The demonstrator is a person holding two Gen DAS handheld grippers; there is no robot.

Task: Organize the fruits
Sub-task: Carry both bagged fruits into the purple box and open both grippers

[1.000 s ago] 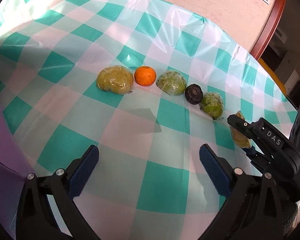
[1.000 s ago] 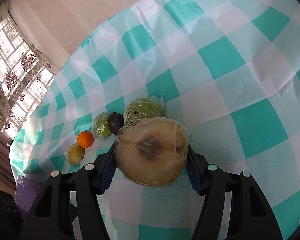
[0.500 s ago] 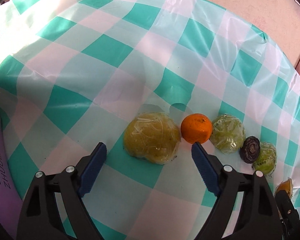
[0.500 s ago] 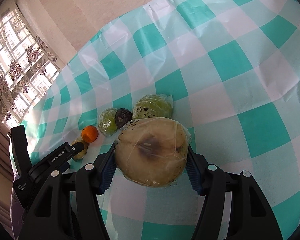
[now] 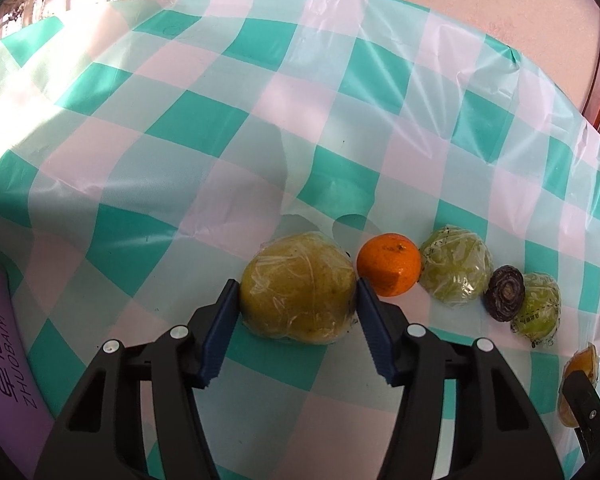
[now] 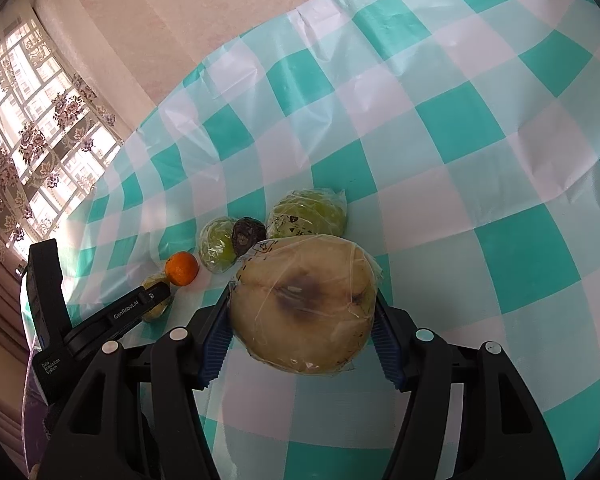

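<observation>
A row of fruit lies on the teal-and-white checked tablecloth (image 5: 204,128). A yellow-green wrapped fruit (image 5: 296,300) is at its left end. My left gripper (image 5: 298,290) is closing on it, and both blue pads (image 5: 224,320) touch its sides. To its right come an orange (image 5: 389,264), a green wrapped fruit (image 5: 456,266), a dark purple fruit (image 5: 504,298) and another green wrapped fruit (image 5: 536,310). My right gripper (image 6: 303,306) is shut on a pale wrapped fruit with a dark bruise (image 6: 304,300), held just in front of the row's right end.
A purple box (image 5: 0,340) with printed lettering sits at the left edge of the table. The tablecloth's far edge (image 5: 420,12) meets a pink wall, with a window (image 6: 28,132) to the left. The checked cloth beyond the row is bare.
My left gripper swung to the left end of the row and its jaws narrowed onto the yellow-green fruit. The right gripper kept still with its fruit.
</observation>
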